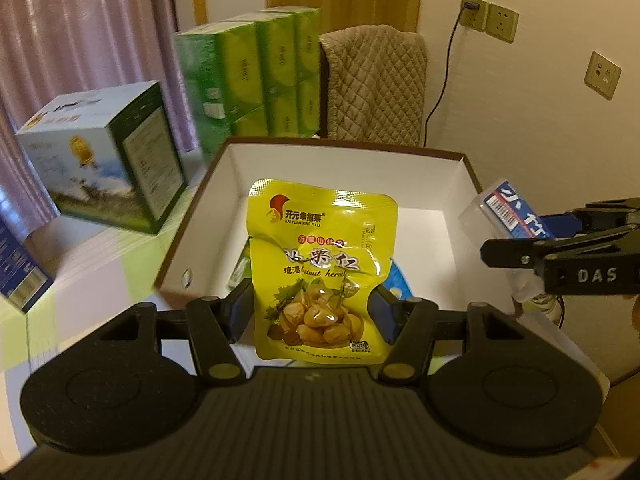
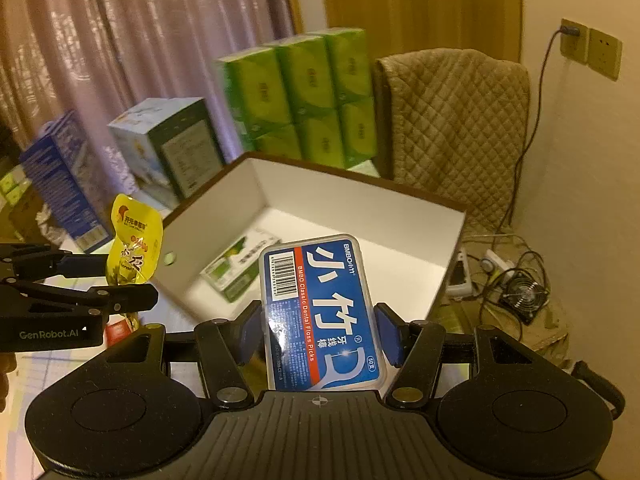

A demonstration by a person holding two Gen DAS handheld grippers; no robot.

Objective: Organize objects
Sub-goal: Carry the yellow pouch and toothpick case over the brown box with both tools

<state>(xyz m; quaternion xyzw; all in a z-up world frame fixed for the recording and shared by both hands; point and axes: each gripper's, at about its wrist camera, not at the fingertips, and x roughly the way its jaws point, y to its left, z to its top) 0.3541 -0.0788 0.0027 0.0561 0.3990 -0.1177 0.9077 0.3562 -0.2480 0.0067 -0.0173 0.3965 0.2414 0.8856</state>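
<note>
In the left wrist view, the left gripper (image 1: 312, 312) sits at the lower centre of the frame, its blue pads pressed against the sides of a yellow chestnut snack pouch (image 1: 322, 268), which stands upright between them. The pouch hangs in front of and above an open white box (image 1: 452, 192) with a brown rim that fills the middle of the frame. At the right edge, the right gripper (image 1: 520, 236) reaches in, clamped on a blue-labelled dental floss case (image 1: 510, 210) held over the box's right wall.

In the right wrist view, the right gripper's pads squeeze the floss case at centre frame, its label facing the camera, tilted slightly left. Behind it, inside the box toward the left of its floor, lies a green and white packet (image 2: 236, 266). At the left edge the left gripper holds the crumpled yellow pouch just outside the box's left wall.

Beyond the box, in the upper middle of both views, stands a stack of green tissue packs (image 2: 308, 96), with a pale blue carton (image 2: 168, 144) to its left and a quilted beige chair cover (image 2: 460, 120) to its right. A small black fan (image 2: 524, 296) lies among cables at the right.
</note>
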